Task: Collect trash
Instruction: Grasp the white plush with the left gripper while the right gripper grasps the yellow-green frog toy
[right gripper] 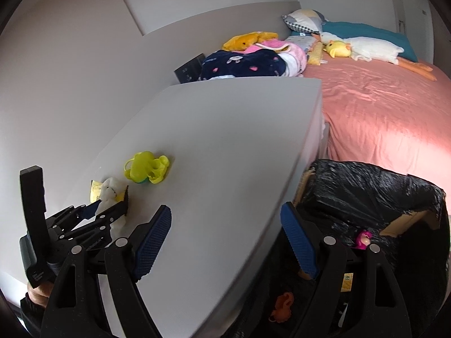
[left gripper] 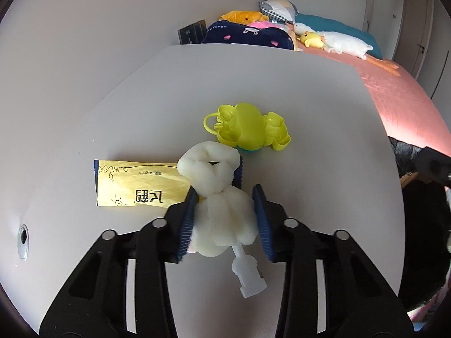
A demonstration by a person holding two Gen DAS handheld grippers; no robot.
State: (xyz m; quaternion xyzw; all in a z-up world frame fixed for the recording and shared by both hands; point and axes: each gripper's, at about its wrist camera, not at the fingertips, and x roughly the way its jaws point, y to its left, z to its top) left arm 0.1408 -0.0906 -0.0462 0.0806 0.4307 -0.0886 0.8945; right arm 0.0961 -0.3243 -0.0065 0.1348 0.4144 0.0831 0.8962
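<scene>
A white foam wad [left gripper: 217,174] lies on the grey table [left gripper: 282,84], and my left gripper [left gripper: 225,191] is shut on it, both blue pads against its sides. A clear plastic nozzle [left gripper: 248,276] pokes out below the wad. Partly under the wad lies a yellow wrapper [left gripper: 141,186]. Just beyond is a yellow-green plastic toy [left gripper: 248,129]. In the right wrist view the left gripper [right gripper: 112,205] holds the foam wad [right gripper: 110,188] near the toy [right gripper: 146,167]. My right gripper [right gripper: 227,211] is open and holds nothing, above the table's right edge beside the bag-lined bin [right gripper: 366,191].
The bin's black bag holds a pink item [right gripper: 363,238] and an orange one [right gripper: 283,304]. A bed with a pink sheet [right gripper: 380,112] runs along the table's right side, with plush toys and folded clothes [right gripper: 248,62] at its head. A wall [left gripper: 70,56] borders the table on the left.
</scene>
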